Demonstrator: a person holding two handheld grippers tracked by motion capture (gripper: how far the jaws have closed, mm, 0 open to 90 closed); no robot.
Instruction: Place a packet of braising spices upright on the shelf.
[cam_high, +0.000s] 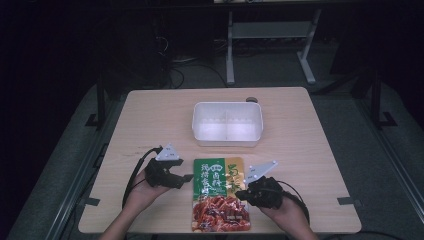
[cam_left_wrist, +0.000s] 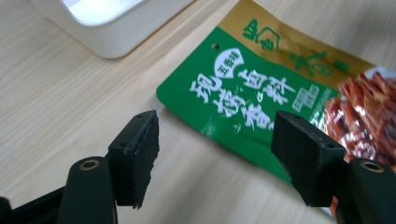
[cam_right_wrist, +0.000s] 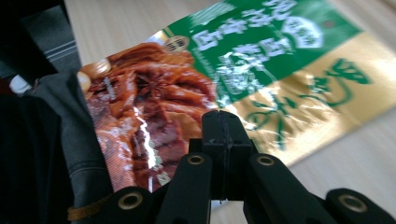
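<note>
A flat seasoning packet (cam_high: 220, 193) lay on the near middle of the wooden table (cam_high: 150, 120), with its long side running from near to far. Its far part was green at the left and gold at the right, and its near part carried a photo of reddish-brown braised meat. On the green field stood large white Chinese characters; in the left gripper view (cam_left_wrist: 243, 93) they read as 现捞香卤料, with a small round white badge above them saying 五香味. The gold part had green brush-style writing that I could not read surely.

The left tongs (cam_high: 186, 177) stood just beside the left edge of the packet, with the jaws wide apart and nothing between them; in the left gripper view (cam_left_wrist: 215, 154) the green corner of the packet lay beyond the jaws, not touched by the pads.

The right tongs (cam_high: 239, 193) were at the right edge of the packet. In the right gripper view (cam_right_wrist: 223, 140) the jaws were pressed fully together over the packet's edge; whether they pinched the foil or only closed above it, I could not tell.

Farther on the table, well apart from the packet, stood a white plastic container (cam_high: 227, 139) with two compartments.
</note>
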